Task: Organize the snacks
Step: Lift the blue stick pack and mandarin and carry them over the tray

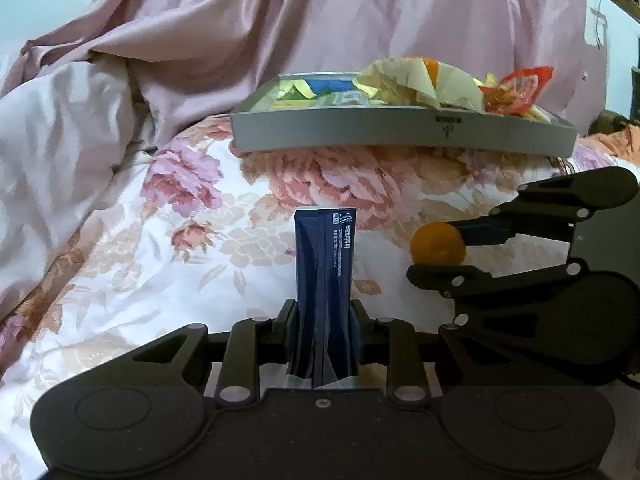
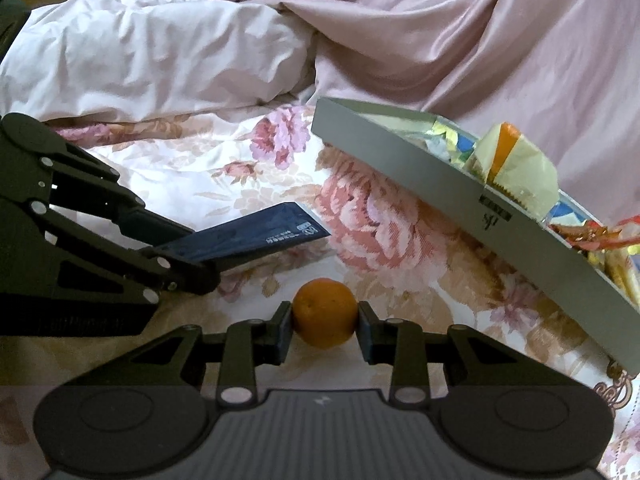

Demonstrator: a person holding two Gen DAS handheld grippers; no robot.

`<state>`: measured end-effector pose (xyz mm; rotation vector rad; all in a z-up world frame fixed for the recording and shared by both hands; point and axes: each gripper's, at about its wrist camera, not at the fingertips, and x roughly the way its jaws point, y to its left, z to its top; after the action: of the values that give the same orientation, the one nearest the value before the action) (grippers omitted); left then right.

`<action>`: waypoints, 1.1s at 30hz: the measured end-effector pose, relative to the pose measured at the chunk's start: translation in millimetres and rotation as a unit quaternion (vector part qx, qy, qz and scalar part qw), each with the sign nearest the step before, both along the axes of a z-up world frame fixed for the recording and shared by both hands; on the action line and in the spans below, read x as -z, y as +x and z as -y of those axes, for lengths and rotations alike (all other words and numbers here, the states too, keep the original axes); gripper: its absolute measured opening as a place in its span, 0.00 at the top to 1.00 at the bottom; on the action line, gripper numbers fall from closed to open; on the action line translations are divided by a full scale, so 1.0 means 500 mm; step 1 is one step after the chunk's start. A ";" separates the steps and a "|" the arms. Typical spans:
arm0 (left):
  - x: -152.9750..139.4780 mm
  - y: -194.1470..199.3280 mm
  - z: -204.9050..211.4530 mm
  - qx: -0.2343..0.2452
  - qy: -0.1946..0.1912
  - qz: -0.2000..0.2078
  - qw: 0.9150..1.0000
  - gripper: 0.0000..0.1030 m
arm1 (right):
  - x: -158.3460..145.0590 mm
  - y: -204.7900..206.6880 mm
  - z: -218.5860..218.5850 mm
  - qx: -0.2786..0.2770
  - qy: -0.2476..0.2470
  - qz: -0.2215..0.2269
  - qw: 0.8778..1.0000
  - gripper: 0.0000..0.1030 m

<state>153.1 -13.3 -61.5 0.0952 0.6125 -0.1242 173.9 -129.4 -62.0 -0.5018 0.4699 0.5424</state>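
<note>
Both tongs loaded, tray just ahead
We pinch the blue packet (image 1: 323, 276) in the closed left gripper (image 1: 323, 320) and the orange (image 2: 324, 313) in the right gripper (image 2: 324, 332), both over the floral bedspread (image 1: 180, 248), near the grey tray (image 1: 400, 130), ready to drop in

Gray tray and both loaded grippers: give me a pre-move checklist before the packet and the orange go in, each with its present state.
1. Left gripper shut on the dark blue packet: ok.
2. Right gripper shut on the orange, pads on both its sides: ok.
3. Gray tray in view ahead of both grippers, nothing between: ok.
4. Free room in the tray for two more items, given the snack wrappers piled above its rim: cannot tell.
5. Tray steady on the floral bedspread; one end looks raised: cannot tell.
6. The two grippers apart from each other: ok.
</note>
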 end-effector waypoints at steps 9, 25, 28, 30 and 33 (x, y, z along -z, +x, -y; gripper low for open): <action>-0.009 -0.001 -0.015 -0.025 -0.024 0.019 0.999 0.72 | -0.013 -0.009 0.005 0.004 0.009 0.036 0.999 0.64; -0.083 0.036 -0.039 -0.077 -0.048 0.042 0.995 0.72 | -0.062 -0.026 0.011 -0.005 0.033 0.107 0.994 0.64; -0.120 0.057 -0.035 -0.078 -0.049 0.066 0.994 0.72 | -0.074 -0.021 0.018 0.002 0.048 0.113 0.992 0.64; -0.144 0.078 -0.027 -0.074 -0.046 0.080 0.993 0.72 | -0.080 -0.019 0.022 0.003 0.056 0.119 0.991 0.64; -0.181 0.121 -0.011 -0.071 -0.052 0.097 0.991 0.72 | -0.091 -0.007 0.017 0.002 0.066 0.131 0.989 0.64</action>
<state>213.4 -7.8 28.8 -0.0378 0.4167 -0.0091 170.3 -138.1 -16.5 -0.4373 0.1816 0.4921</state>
